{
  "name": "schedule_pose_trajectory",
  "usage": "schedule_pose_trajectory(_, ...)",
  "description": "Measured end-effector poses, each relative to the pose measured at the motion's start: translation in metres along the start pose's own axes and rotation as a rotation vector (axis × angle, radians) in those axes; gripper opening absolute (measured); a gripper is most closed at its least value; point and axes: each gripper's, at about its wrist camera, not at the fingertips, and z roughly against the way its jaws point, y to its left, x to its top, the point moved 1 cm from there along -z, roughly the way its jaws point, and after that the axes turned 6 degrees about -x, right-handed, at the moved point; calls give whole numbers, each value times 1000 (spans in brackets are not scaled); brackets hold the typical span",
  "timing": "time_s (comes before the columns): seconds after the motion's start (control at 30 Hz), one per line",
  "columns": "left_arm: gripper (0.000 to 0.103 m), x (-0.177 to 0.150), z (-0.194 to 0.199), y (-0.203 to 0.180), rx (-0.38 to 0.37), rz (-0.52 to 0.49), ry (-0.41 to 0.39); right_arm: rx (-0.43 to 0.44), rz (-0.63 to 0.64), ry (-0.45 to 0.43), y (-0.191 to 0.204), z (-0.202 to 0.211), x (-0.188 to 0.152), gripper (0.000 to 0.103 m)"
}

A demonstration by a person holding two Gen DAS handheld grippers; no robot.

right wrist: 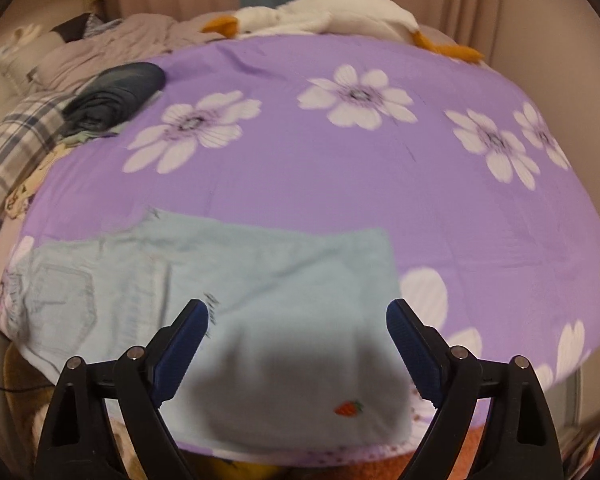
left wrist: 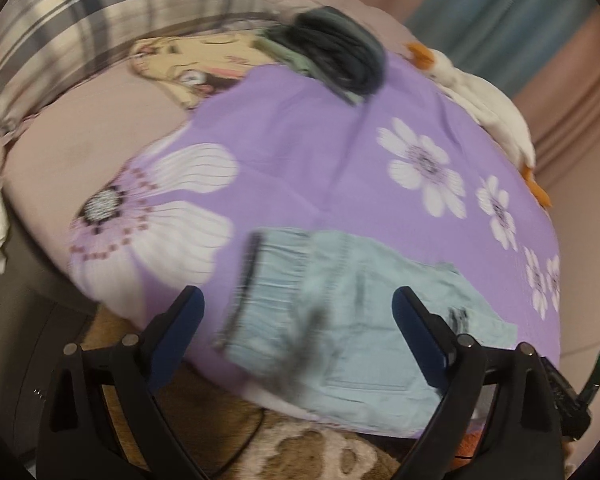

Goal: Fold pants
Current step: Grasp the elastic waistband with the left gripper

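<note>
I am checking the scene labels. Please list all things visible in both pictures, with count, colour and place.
pants: one, light blue, flat on the near edge of the bed.
bedsheet: one, purple with white flowers, covering the bed.
dark clothes: one pile, dark grey, far left of the sheet.
plush goose: one, white with orange beak and feet, far edge.
plaid bedding: one, grey and beige, beside the sheet.
left gripper: open, empty.
right gripper: open, empty.

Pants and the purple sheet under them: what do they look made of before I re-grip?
Pants: probably light-washed denim or similar cotton, matte, with stitched pocket outline, gathered waistband and a small embroidered strawberry. Purple sheet: seemingly thin printed woven cloth, matte, with creases and white flowers. Blur leaves the weave uncertain.
</note>
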Motion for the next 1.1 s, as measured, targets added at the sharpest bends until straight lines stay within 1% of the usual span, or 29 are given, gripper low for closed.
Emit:
schedule_pose_trajectory(0.1, 96, -4, -2, 19, 38, 34, 5, 48, -3, -46, 10, 5, 6, 91)
schedule_pose_trajectory(0.2, 96, -10, -6, 40, 74, 88, 21, 111, -17, -57, 18, 5, 7, 93)
schedule_pose_trajectory(0.23, 96, -12, -9, 45, 79, 107, 31, 126, -21, -52, 22, 4, 7, 93)
schedule_pose_trajectory(0.3, 96, -17, -12, 53, 58, 136, 43, 150, -18, -31, 27, -1, 6, 93)
schedule_pose_trajectory(0.4, 94, -26, -21, 59, 1, 199, 93, 166, -19, 3, 36, -8, 2, 93)
schedule_pose_trajectory(0.43, 94, -30, -26, 58, -44, 215, 117, 178, -17, 15, 39, -10, 1, 93)
schedule_pose_trajectory(0.53, 90, -34, -35, 49, -133, 222, 145, 199, -4, 34, 46, -15, -2, 93)
schedule_pose_trajectory(0.63, 89, -33, -44, 49, -160, 228, 142, 201, 10, 44, 50, -16, -3, 93)
schedule_pose_trajectory(0.7, 89, -31, -45, 51, -183, 250, 126, 203, 10, 50, 52, -18, -3, 93)
schedule_pose_trajectory(0.77, 88, -30, -44, 53, -209, 271, 128, 208, 6, 63, 53, -21, -3, 93)
schedule_pose_trajectory(0.8, 83, -31, -43, 54, -217, 283, 127, 210, 6, 69, 54, -22, -3, 93)
schedule_pose_trajectory(0.83, 79, -34, -42, 54, -247, 312, 136, 212, 6, 75, 55, -23, -4, 93)
schedule_pose_trajectory(0.87, 75, -39, -44, 55, -303, 350, 163, 213, 7, 79, 56, -24, -5, 93)
schedule_pose_trajectory(0.9, 75, -45, -47, 54, -351, 382, 195, 215, 9, 79, 57, -24, -5, 93)
schedule_pose_trajectory(0.93, 75, -48, -50, 54, -365, 393, 197, 217, 12, 79, 58, -24, -5, 93)
schedule_pose_trajectory(0.97, 74, -48, -49, 53, -356, 381, 173, 215, 15, 79, 59, -24, -5, 93)
schedule_pose_trajectory(1.1, 73, -42, -48, 49, -349, 396, 166, 209, 18, 87, 60, -27, -4, 93)
